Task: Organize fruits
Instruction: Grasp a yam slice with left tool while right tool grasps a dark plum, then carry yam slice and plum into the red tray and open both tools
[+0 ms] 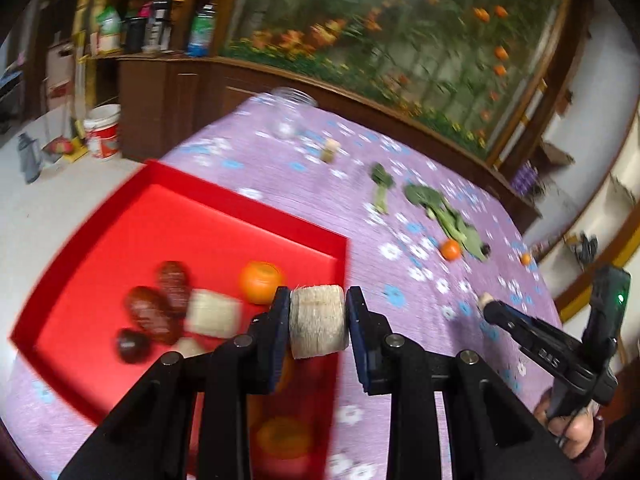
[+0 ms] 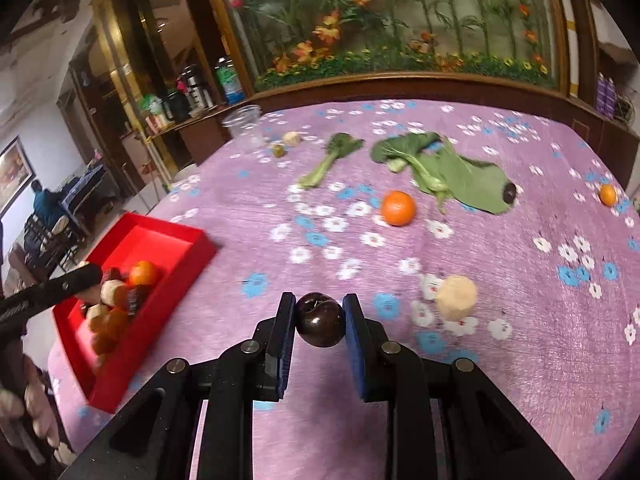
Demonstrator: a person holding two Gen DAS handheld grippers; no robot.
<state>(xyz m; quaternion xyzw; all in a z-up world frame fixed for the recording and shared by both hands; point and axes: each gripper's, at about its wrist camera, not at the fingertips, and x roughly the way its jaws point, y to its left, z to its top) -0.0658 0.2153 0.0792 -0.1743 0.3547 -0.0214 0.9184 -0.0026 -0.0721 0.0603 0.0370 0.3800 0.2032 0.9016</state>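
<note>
Gripping a pale fibrous cylinder piece [image 1: 317, 321] in your left tongs [image 1: 318, 326], clamped end to end, hanging above the right rim of the red tray [image 1: 168, 208]. Tray sits at the desk's [image 2: 520, 340] left edge and holds an orange [image 1: 261, 282], dark red fruits [image 1: 160, 308] and another pale chunk [image 1: 214, 313]. Your right tongs [image 2: 320, 326] are clenched on a dark round fruit [image 2: 320, 320], raised over the purple floral cloth. Loose on the desk: another pale chunk [image 2: 456, 297] just right of those tongs, an orange [image 2: 397, 208], a smaller orange [image 2: 608, 194], leafy greens [image 2: 440, 168].
</note>
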